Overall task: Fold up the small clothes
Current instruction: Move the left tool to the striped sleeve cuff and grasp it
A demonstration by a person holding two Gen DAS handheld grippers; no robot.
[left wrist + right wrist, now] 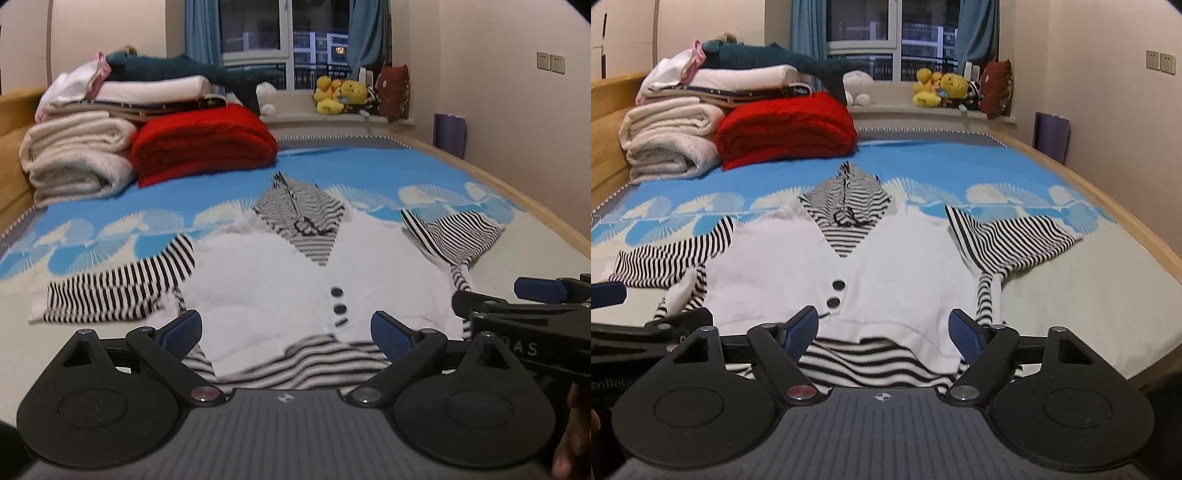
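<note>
soft knit hoodie [266, 273]; fuzzy red blanket [203, 144]; matt black plastic gripper [882, 332]; wooden bed frame [1108, 199]

Hooded top [280, 273]: spread flat on bed [524, 291], frame centre, hood toward window [284, 29]. Folded blankets [147, 144]: stacked on bed, upper left. Plush toys [340, 96]: on windowsill, behind bed, upper centre-right.

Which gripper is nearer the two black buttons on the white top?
Right. The right gripper has the buttons just beyond its left finger; the left gripper sits further over toward the left sleeve.
</note>
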